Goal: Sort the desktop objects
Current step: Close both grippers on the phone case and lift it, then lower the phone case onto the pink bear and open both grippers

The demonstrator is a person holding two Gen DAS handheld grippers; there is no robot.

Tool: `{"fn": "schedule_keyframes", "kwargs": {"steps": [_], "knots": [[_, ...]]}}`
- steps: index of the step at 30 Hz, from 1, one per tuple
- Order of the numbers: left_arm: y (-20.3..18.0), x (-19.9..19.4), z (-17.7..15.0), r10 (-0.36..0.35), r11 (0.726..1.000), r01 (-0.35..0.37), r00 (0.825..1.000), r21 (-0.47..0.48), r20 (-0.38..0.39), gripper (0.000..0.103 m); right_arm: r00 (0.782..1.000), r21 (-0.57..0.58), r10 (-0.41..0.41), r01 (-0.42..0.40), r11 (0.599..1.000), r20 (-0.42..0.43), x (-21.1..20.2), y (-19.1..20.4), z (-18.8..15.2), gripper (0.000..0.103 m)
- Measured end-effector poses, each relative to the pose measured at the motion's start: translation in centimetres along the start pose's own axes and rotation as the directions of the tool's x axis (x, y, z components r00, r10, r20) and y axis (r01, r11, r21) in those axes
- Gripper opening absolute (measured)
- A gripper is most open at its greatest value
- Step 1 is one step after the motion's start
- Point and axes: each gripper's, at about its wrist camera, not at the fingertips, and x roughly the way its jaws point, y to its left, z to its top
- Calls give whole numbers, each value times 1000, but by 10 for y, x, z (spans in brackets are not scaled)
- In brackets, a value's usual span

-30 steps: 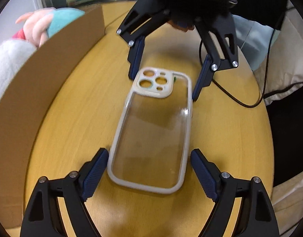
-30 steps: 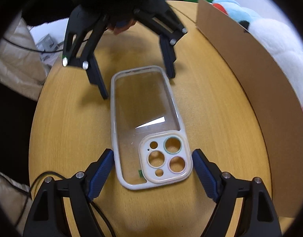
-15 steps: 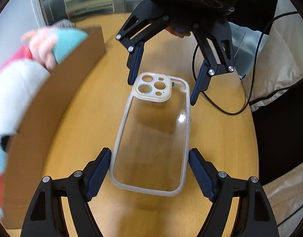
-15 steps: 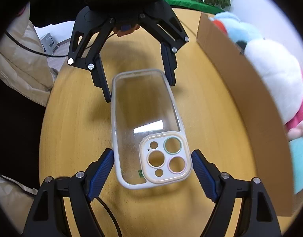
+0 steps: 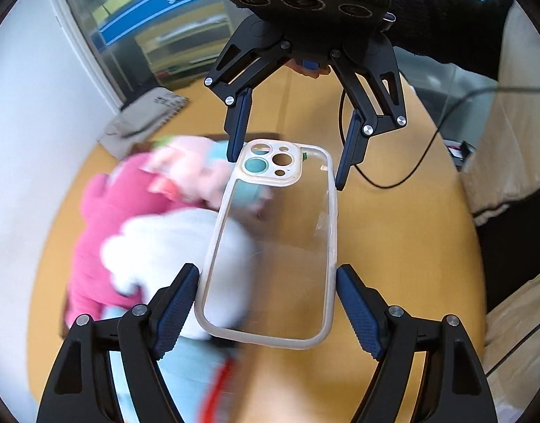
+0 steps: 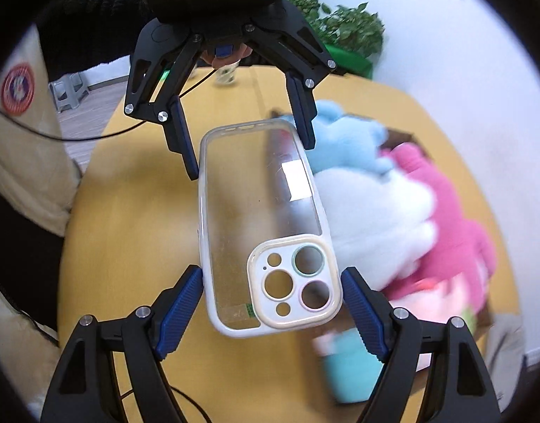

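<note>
1. Left wrist view. Left gripper [image 5: 268, 301] is clamped across the plain end of a clear phone case [image 5: 273, 243], its blue pads pressing both long edges.
2. Same view, far end. Right gripper [image 5: 287, 157] faces in from the opposite side and pinches the case just beside the camera cutout block. The case spans between the two tongs, held clear above the table [image 5: 393, 232].
3. Below the case, on the left tongs' left-finger side, lies a blurred heap of plush toys [image 5: 136, 218]: pink, white and pale blue. A black cable [image 5: 411, 172] trails over the table beyond the right gripper.
4. Right wrist view. Right gripper [image 6: 271, 305] grips the camera-cutout end of the phone case [image 6: 259, 211], pads tight on both edges.
5. Same view, far end. Left gripper [image 6: 247, 148] holds the plain end. A dark sleeve [image 6: 90, 31] shows behind it.
6. Plush toys [image 6: 393, 211] sit under and outside the right tongs' right finger, blurred; table [image 6: 129, 218] shows on the other side. A green plant [image 6: 344, 24] stands behind the left gripper.
</note>
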Motion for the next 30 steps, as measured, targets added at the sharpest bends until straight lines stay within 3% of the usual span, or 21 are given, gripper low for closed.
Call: {"fn": "schedule_keyframes", "kwargs": {"steps": [6, 13, 19, 24, 30], "knots": [[84, 34, 9, 28, 999, -27, 999, 33, -45, 83, 997, -2, -72, 72, 997, -8, 16, -81, 13, 80], [159, 85, 9, 38, 998, -35, 997, 49, -71, 83, 996, 5, -60, 60, 998, -59, 62, -164, 2, 80], [218, 135, -9, 1, 999, -6, 993, -41, -117, 87, 994, 45, -63, 68, 997, -94, 111, -221, -4, 80], [228, 141, -18, 38, 991, -49, 995, -124, -92, 89, 992, 90, -85, 93, 992, -89, 141, -230, -11, 81], [197, 87, -20, 168, 973, -174, 984, -152, -50, 89, 983, 124, -182, 181, 976, -5, 93, -205, -3, 81]]}}
